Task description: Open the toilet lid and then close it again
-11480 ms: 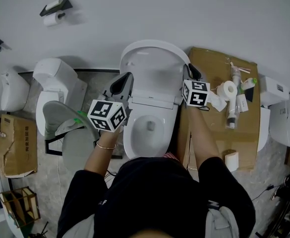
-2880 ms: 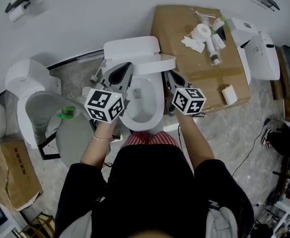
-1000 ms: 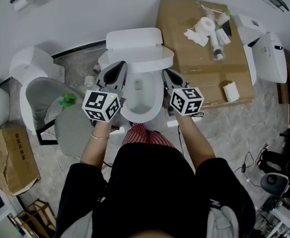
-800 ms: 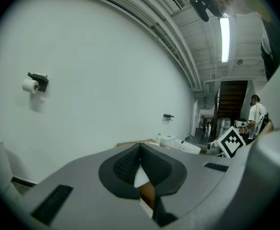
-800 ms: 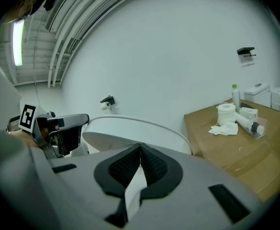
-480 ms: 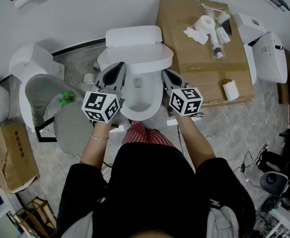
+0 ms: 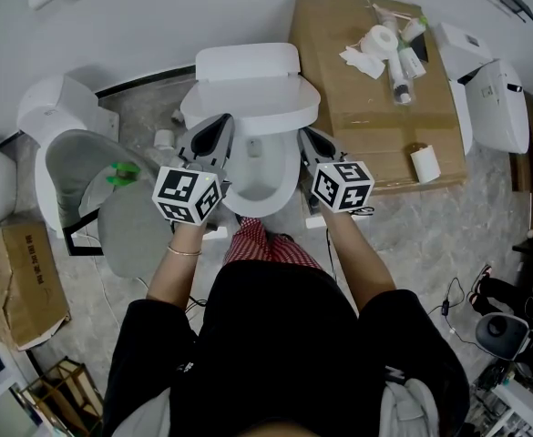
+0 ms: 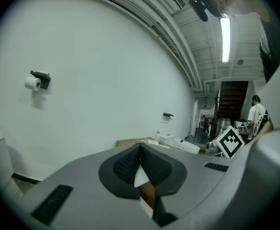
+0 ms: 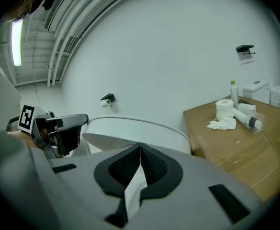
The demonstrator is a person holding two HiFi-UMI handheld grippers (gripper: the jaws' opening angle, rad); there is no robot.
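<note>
The white toilet stands in the middle of the head view, its bowl [image 7: 261, 176] open to sight. Its lid [image 7: 251, 106] hangs partly lowered over the back of the bowl, below the tank [image 7: 248, 62]. My left gripper [image 7: 216, 133] is at the lid's left front edge and my right gripper [image 7: 308, 137] at its right front edge; I cannot tell whether either touches it. Both are shut with nothing between the pads. In the right gripper view the lid [image 9: 135, 128] lies just beyond the closed right gripper [image 9: 140, 146]. The left gripper [image 8: 140, 146] faces the wall.
A cardboard box [image 7: 375, 116] right of the toilet carries a tissue roll [image 7: 382, 39] and tubes. Another toilet [image 7: 70, 126] with a grey lid [image 7: 134, 235] stands close on the left. A white fixture [image 7: 489, 89] is at far right and a carton [image 7: 15, 271] at far left.
The lid stood upright 11.5 s ago and has since come down to a half-lowered slant. Over the last second both grippers and the lid have barely moved.
</note>
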